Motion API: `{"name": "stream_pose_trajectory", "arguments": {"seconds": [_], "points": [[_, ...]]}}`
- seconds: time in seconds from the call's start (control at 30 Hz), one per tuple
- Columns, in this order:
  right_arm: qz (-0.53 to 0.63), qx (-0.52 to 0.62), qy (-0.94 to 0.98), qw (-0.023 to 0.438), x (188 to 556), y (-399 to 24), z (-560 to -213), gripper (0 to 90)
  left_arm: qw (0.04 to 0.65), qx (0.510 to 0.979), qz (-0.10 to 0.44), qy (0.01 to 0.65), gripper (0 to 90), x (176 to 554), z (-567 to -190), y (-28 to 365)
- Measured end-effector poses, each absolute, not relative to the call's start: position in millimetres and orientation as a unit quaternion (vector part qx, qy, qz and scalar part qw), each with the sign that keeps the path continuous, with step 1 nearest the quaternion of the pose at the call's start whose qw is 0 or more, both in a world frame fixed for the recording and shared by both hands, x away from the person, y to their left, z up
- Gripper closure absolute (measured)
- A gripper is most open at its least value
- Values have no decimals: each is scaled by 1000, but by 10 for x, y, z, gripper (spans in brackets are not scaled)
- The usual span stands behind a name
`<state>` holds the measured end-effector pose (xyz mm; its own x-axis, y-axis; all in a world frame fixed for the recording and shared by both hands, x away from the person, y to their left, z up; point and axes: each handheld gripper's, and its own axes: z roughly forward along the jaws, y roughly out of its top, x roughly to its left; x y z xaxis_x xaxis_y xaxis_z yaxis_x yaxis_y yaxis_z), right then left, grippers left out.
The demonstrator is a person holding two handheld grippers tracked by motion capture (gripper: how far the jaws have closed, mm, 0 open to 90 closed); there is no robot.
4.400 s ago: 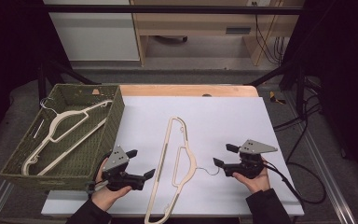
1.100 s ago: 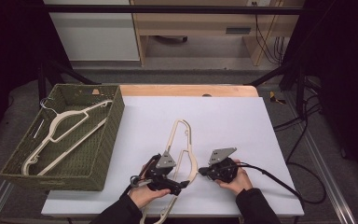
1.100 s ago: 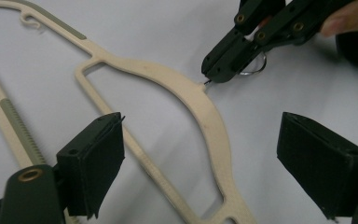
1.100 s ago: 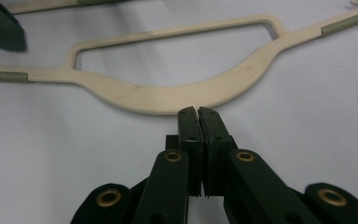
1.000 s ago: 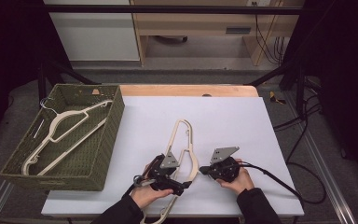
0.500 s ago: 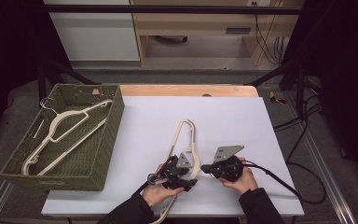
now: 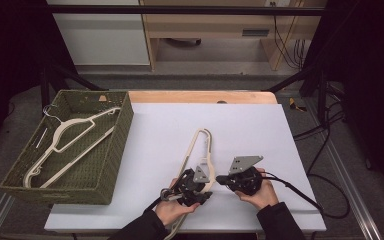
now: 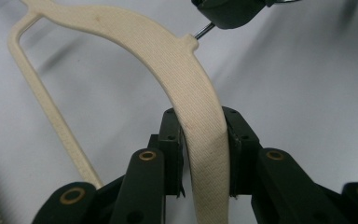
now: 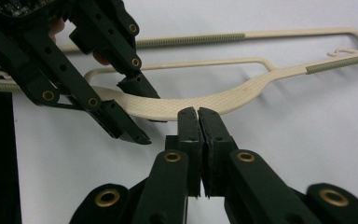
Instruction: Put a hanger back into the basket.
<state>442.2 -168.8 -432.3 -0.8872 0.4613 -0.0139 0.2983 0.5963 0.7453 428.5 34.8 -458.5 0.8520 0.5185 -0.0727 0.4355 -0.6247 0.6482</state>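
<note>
White table [image 7: 260,125] under dim workshop light, a woven basket [image 7: 111,150] at its left edge already holding one cream hanger [image 7: 65,137]. A second hanger [image 7: 196,147] lies on the table to the right of that basket, its near end lifted between my two tools. My left hand-held gripper [image 8: 204,154] has just been closing on the hanger's broad curved shoulder, and its pads now press both sides of it. My right hand-held gripper [image 9: 198,122], farther right of the basket, is clenched on the wire hook [image 8: 204,30] at the hanger's neck; from its own camera the jaws meet with no gap. My worry is that thin hook: it could twist or slide out of the right jaws as I lift toward the basket, leaving the long frame to swing from the left grip alone. The far end could also catch the basket's rim and tip out.
</note>
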Motion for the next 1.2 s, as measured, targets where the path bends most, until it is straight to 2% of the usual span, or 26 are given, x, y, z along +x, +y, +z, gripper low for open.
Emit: {"name": "stream_pose_trajectory", "arguments": {"seconds": [0.17, 0.37, 0.5, 0.7, 0.9, 1.2], "points": [[449, 215, 860, 109, 4371, -1807, -4156, 742, 351, 892, 62, 279, 725, 4275, -4499, 437], [545, 265, 782, 148, 4283, -2031, -3933, 418, 369, 875, 60, 306, 740, 4245, -4337, 662], [571, 305, 742, 175, 4263, -2211, -3891, 299, 374, 867, 65, 323, 751, 4232, -4213, 818], [566, 351, 719, 198, 4275, -2414, -3941, 215, 377, 856, 77, 345, 771, 4211, -4066, 1088], [558, 373, 714, 199, 4285, -2487, -3987, 135, 378, 841, 98, 374, 798, 4260, -3959, 1397], [552, 386, 712, 199, 4290, -2545, -4030, 111, 373, 819, 99, 425, 840, 4384, -3931, 1677]]}}
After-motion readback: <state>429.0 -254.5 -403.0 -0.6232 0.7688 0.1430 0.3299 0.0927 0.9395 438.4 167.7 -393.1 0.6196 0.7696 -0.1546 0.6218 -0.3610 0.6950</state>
